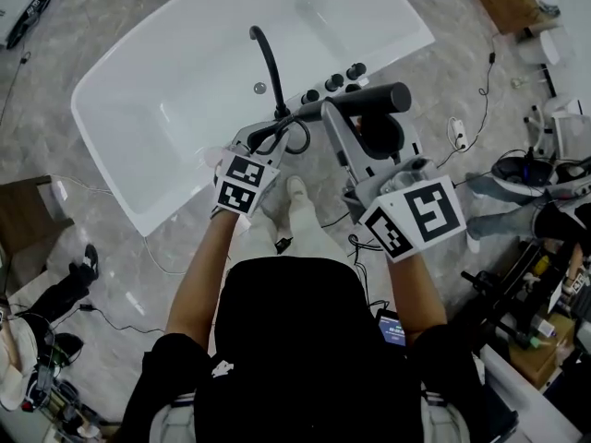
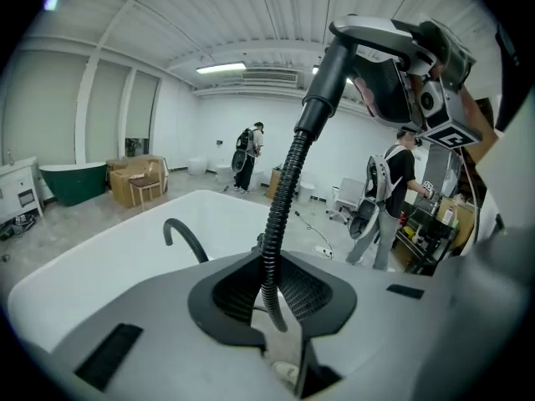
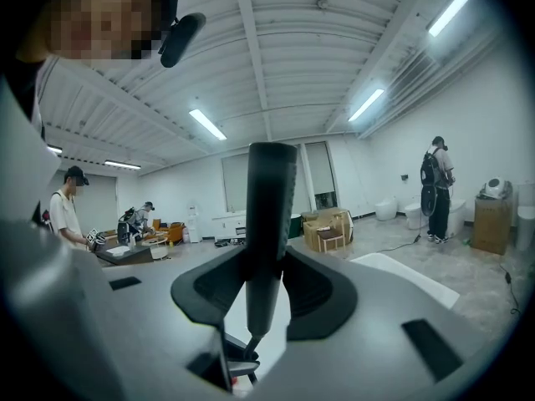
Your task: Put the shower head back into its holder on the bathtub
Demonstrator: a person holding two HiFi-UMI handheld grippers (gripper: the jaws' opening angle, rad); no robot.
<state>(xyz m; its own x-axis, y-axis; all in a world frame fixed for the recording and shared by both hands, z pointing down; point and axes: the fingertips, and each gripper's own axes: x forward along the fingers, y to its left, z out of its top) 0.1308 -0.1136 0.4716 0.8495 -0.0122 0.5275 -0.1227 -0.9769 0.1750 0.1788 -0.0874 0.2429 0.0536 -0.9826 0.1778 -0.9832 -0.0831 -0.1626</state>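
Marbled floor (image 1: 102, 17), white bathtub (image 1: 185, 86); right gripper (image 3: 265, 267) clamps shower head (image 3: 270, 199), left gripper (image 2: 272, 281) seemingly hose (image 2: 285, 195).

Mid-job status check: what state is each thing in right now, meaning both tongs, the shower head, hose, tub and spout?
Left tongs: shut on the hose.
Right tongs: shut on the shower head.
Shower head: out of its holder, held up above the tub's edge.
Hose: hanging down from the shower head.
Bathtub: empty, no water seen.
Spout: no water running.
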